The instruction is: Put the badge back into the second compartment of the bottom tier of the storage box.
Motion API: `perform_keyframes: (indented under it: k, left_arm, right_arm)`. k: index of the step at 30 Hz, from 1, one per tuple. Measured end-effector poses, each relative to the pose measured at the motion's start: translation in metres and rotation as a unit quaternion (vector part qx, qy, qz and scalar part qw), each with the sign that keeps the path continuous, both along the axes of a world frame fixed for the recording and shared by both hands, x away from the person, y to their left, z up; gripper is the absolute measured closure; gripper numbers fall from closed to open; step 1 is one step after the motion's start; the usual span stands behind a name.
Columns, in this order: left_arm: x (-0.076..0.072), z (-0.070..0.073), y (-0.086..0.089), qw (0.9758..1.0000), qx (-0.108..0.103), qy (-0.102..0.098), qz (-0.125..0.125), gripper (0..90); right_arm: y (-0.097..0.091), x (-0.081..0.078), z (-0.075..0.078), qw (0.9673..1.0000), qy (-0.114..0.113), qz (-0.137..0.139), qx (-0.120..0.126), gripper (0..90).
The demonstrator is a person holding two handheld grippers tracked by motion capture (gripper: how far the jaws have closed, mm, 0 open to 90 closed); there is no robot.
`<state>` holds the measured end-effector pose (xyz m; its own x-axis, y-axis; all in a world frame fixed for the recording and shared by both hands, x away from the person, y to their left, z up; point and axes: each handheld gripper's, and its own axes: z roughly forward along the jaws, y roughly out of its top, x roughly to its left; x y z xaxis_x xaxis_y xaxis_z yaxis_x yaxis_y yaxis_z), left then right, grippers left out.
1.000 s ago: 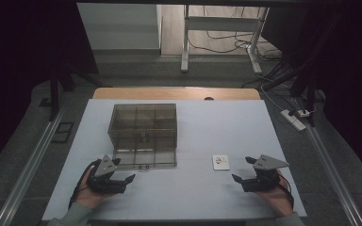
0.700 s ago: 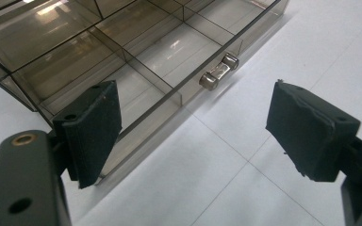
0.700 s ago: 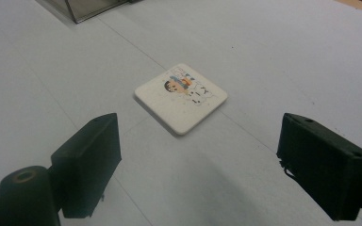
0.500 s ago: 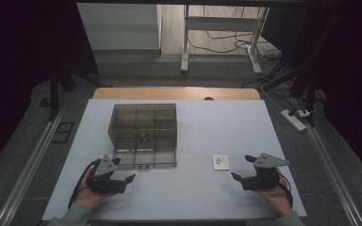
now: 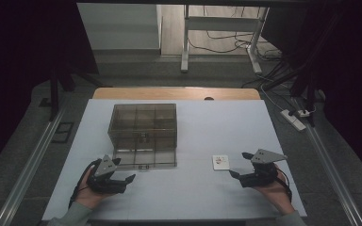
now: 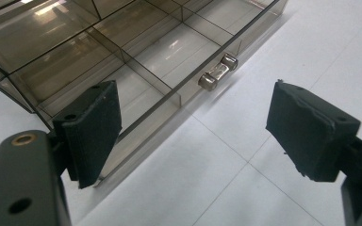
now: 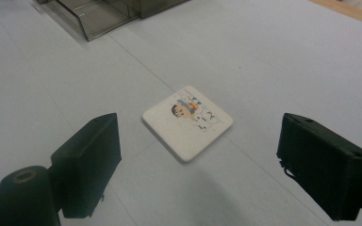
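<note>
A smoky clear plastic box [image 5: 143, 123] stands left of the table's middle, its compartmented drawer [image 6: 136, 61] pulled out toward me, with a small metal handle [image 6: 218, 71] on the front. My left gripper [image 5: 125, 170] rests on the table just before the drawer's front left corner, jaws open and nothing between them [image 6: 193, 127]. A small white square tile [image 5: 220, 161] with a cartoon picture lies flat on the table. My right gripper [image 5: 238, 164] sits just right of it, open, and the tile [image 7: 187, 121] lies a little ahead of its pads.
The white table [image 5: 193, 197] ends in a wooden strip [image 5: 174, 93] at the far edge. Beyond it stand a desk frame [image 5: 217, 28] and loose cables on the floor, with a power strip [image 5: 294, 118] at the right. Metal rails [image 5: 28, 174] run beside the table.
</note>
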<state>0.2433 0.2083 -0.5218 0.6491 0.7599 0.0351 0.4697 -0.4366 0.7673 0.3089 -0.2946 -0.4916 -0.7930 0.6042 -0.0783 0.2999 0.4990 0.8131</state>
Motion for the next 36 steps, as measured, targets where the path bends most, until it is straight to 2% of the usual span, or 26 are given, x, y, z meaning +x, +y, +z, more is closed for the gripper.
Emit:
perform_keyframes:
  k: [7,17,21,29,34,36]
  left_arm:
    - [0.001,0.000,-0.001,1.0000,0.002,0.001,0.000,18.5]
    - [0.000,0.000,-0.001,1.0000,0.001,0.001,-0.002,18.5]
    - [0.000,0.000,-0.001,1.0000,0.001,0.001,-0.003,18.5]
    - [0.001,0.000,-0.001,1.0000,0.002,-0.001,-0.004,18.5]
    - [0.001,0.000,-0.001,1.0000,0.003,-0.001,-0.005,18.5]
    - [0.001,0.000,-0.001,1.0000,0.003,0.000,-0.006,18.5]
  right_arm:
    - [0.005,0.007,0.007,0.9999,-0.001,0.010,-0.004,13.7]
    - [0.019,0.027,0.018,0.9993,0.006,0.031,-0.017,14.2]
    - [0.023,0.033,0.019,0.9991,0.010,0.035,-0.022,14.2]
    - [0.023,0.035,0.019,0.9988,0.016,0.042,-0.022,14.2]
    - [0.026,0.041,0.018,0.9982,0.023,0.047,-0.030,14.3]
    - [0.028,0.044,0.017,0.9974,0.029,0.051,-0.042,14.3]
